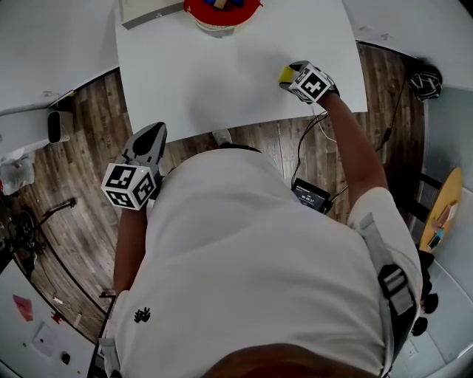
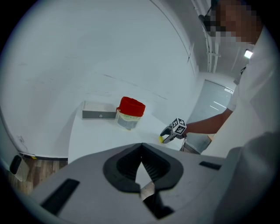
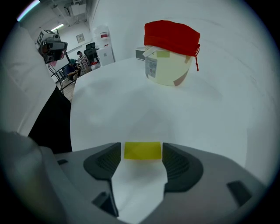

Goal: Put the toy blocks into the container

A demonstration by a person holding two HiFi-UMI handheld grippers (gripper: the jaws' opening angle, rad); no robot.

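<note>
A yellow block (image 3: 142,150) lies on the white table (image 1: 222,81) between the jaws of my right gripper (image 3: 141,159). The jaws stand wide, and a thin gap shows beside the block, so they are open around it. In the head view that gripper (image 1: 290,78) is near the table's front right edge, with the block (image 1: 285,74) at its tip. The container (image 3: 169,52) is a clear tub with a red rim at the table's far side (image 1: 222,11), with some blocks inside. My left gripper (image 2: 141,146) is shut and empty, held over the floor by the person's left side (image 1: 150,136).
A flat grey and white box (image 1: 148,11) sits left of the container. A small black box with cables (image 1: 312,196) lies on the wooden floor under the right arm. A wide stretch of bare tabletop separates the block from the container.
</note>
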